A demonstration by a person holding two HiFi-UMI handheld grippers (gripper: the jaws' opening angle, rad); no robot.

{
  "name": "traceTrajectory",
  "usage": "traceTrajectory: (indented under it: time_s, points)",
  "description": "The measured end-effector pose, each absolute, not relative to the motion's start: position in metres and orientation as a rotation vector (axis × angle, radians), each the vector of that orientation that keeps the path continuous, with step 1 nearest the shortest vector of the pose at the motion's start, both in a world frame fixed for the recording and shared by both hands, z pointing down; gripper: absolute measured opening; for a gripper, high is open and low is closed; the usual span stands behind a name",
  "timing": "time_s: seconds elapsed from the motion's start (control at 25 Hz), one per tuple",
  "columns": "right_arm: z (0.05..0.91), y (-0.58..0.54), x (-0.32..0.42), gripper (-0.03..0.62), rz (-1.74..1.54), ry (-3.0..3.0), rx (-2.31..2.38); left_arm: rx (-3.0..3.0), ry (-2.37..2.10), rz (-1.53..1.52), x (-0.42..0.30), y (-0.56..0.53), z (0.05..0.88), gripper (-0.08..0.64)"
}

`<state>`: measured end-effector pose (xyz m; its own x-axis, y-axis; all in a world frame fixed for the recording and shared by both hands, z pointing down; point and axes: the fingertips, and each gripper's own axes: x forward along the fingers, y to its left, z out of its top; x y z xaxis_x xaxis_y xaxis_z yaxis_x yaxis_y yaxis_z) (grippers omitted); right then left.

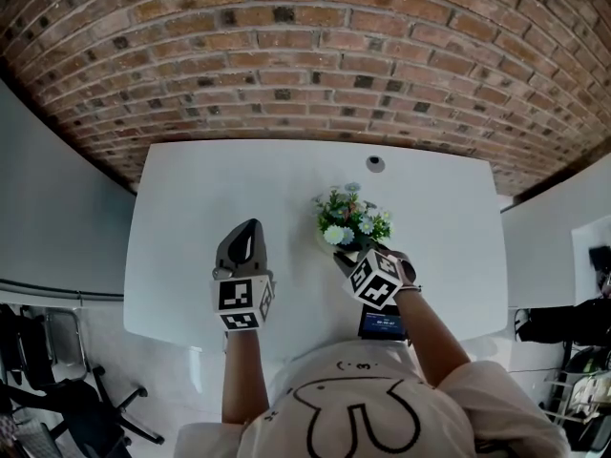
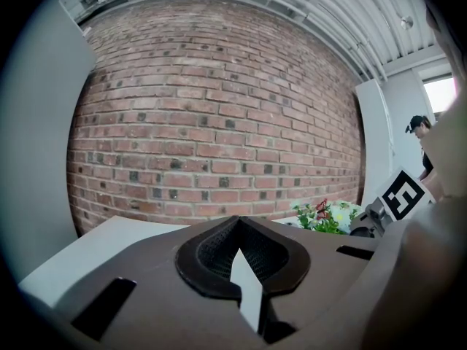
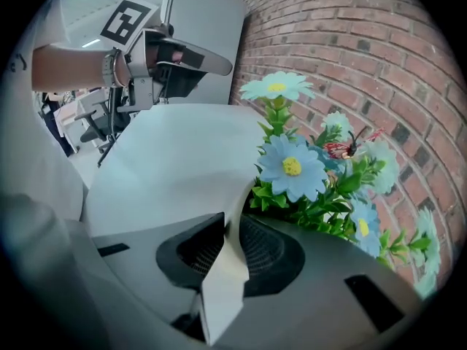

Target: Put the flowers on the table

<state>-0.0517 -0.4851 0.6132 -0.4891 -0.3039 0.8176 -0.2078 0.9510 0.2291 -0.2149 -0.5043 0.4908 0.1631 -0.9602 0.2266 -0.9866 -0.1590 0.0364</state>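
A small pot of artificial flowers (image 1: 352,219), blue and white daisies with green leaves, is at the middle of the white table (image 1: 191,208). My right gripper (image 1: 347,252) meets it from the near side, shut on the pot's pale rim (image 3: 228,257); the blooms (image 3: 292,168) rise just right of the jaws. Whether the pot rests on the table or hangs just above it, I cannot tell. My left gripper (image 1: 249,229) hovers left of the flowers, shut and empty (image 2: 237,228). In the left gripper view the flowers (image 2: 328,216) show at the right.
A small round grey object (image 1: 375,163) lies near the table's far edge. A brick wall (image 1: 305,55) stands behind the table. A dark device (image 1: 382,325) sits at the near edge by my right forearm. Office chairs (image 1: 86,404) stand at lower left.
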Motion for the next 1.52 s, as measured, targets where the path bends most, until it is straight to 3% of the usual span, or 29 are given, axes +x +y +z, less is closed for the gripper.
traceTrajectory:
  time_s: [0.16, 0.36, 0.64, 0.96, 1.16, 1.52]
  points:
    - [0.614, -0.483, -0.052, 0.061, -0.160, -2.067, 0.387, 2.267, -1.911, 0.216, -0.214, -0.501, 0.487, 0.012]
    - [0.609, -0.483, -0.052, 0.112, -0.172, -2.051, 0.443, 2.290, -1.905, 0.206, -0.213, -0.495, 0.481, 0.012]
    - [0.598, -0.472, -0.044, 0.114, -0.111, -2.070, 0.544, 2.323, -1.889, 0.198, -0.210, -0.482, 0.474, 0.012]
    - [0.569, -0.461, -0.037, 0.076, -0.056, -2.104, 0.709, 2.379, -1.853, 0.186, -0.214, -0.457, 0.464, 0.012]
    - [0.552, -0.446, -0.038, 0.017, -0.010, -2.144, 0.814, 2.437, -1.808, 0.187, -0.214, -0.439, 0.458, 0.012]
    - [0.511, -0.414, -0.030, 0.015, 0.021, -2.199, 1.033, 2.493, -1.757, 0.145, -0.217, -0.415, 0.451, 0.012]
